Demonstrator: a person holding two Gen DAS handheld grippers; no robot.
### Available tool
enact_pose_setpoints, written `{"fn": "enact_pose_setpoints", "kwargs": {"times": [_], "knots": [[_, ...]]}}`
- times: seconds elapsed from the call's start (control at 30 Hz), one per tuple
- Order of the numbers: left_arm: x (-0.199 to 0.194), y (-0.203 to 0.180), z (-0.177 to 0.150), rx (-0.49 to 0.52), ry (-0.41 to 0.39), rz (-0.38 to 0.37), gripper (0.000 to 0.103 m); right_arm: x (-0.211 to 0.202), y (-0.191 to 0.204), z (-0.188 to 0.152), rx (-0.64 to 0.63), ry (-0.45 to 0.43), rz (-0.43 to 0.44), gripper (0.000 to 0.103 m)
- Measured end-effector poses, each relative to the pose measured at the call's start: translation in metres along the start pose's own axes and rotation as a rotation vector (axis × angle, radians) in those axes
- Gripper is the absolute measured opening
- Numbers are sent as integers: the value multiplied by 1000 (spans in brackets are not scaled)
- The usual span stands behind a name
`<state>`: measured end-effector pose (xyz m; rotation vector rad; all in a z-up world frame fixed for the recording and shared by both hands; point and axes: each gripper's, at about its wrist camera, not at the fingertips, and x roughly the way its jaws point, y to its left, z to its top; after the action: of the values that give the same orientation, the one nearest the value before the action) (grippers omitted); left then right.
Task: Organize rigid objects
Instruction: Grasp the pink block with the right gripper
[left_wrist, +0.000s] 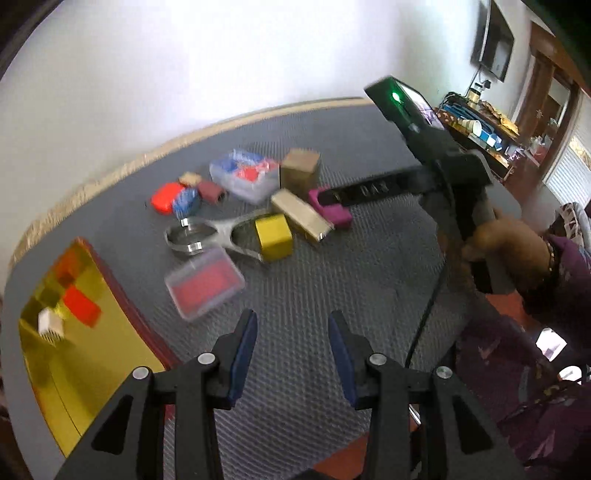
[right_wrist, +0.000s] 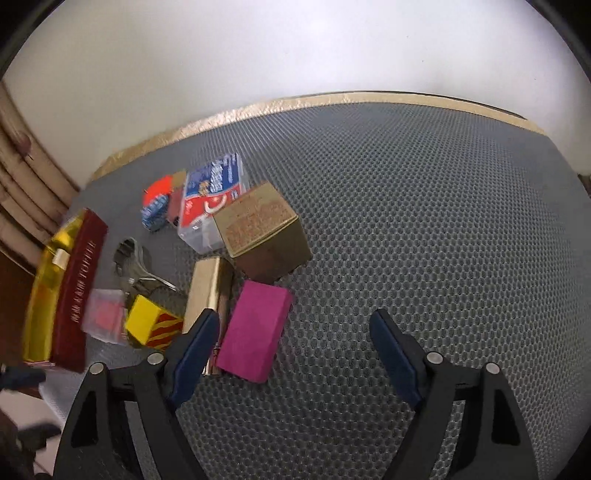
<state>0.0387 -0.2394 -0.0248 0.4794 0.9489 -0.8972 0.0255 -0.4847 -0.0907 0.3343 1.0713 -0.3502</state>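
At the far left, a gold tray with dark red walls is sitting at the desk edge, and only the left wrist view is showing its inside, where a red block and a white block are lying; the right wrist view is showing instead the lettered red side of the tray. Just right of it, a clear case with a red insert is lying flat, near a pair of metal tongs. A yellow cube is standing beside a long gold box, and its red-striped face is showing only in the right wrist view. Behind them are lying an orange block, a blue packet, a clear box of colourful contents and a tan box. The left hand-held gripper is hovering low over bare mat, its blue-padded fingers spread and holding nothing. The right hand-held gripper is also spread wide and empty, its left finger just above the near end of the gold box, with a magenta box lying flat beside that finger. The left wrist view alone is showing the person's hand gripping the right tool's handle.
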Motion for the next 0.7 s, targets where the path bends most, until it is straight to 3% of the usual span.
{"fn": "enact_pose_setpoints", "kwargs": {"times": [0.03,0.37,0.43,0.5,0.6,0.7], "knots": [[2,0,-3,-7,5,-5,41,5,2,1,2,16,-2,66],[10,8,-15,-61,37,-34,41,28,40,14,-73,66,-85,64],[11,10,-14,-71,38,-38,41,31,49,13,-118,60,-142,54],[11,13,-14,-88,32,-39,41,30,54,11,-153,48,-152,30],[10,16,-9,-115,27,-58,41,24,41,7,-161,39,-143,27],[9,16,4,-147,13,-130,41,16,19,4,-126,32,-129,27]]}}
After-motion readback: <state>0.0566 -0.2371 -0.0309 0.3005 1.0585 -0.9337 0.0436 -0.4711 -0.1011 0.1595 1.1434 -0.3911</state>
